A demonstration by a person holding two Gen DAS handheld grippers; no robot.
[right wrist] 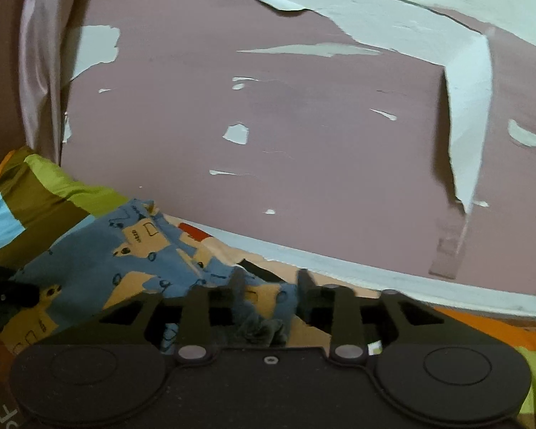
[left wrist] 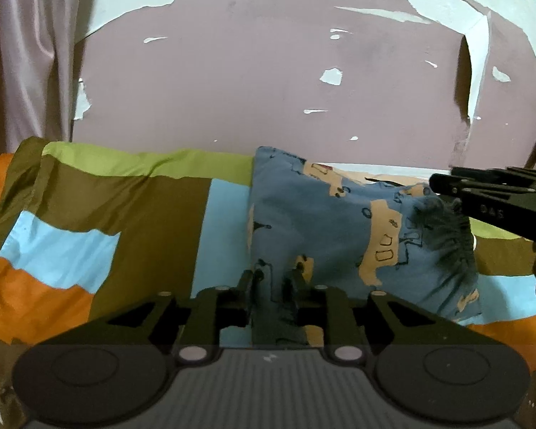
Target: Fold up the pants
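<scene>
Jaws of the left gripper [left wrist: 271, 282] and the right gripper [right wrist: 271, 282] stand apart, blue patterned pants [left wrist: 325, 221] loose between each pair, folded on the bed's patchwork sheet [left wrist: 125, 214] below the peeling wall [left wrist: 250, 71].

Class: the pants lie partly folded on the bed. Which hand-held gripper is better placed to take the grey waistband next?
Probably the right hand-held gripper: its open fingers straddle the grey waistband. The left hand-held gripper sits at the pants' other edge.

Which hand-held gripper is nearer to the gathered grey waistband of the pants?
Right. The right hand-held gripper has the waistband between its fingers; the left hand-held gripper is at the pants' opposite edge.
</scene>
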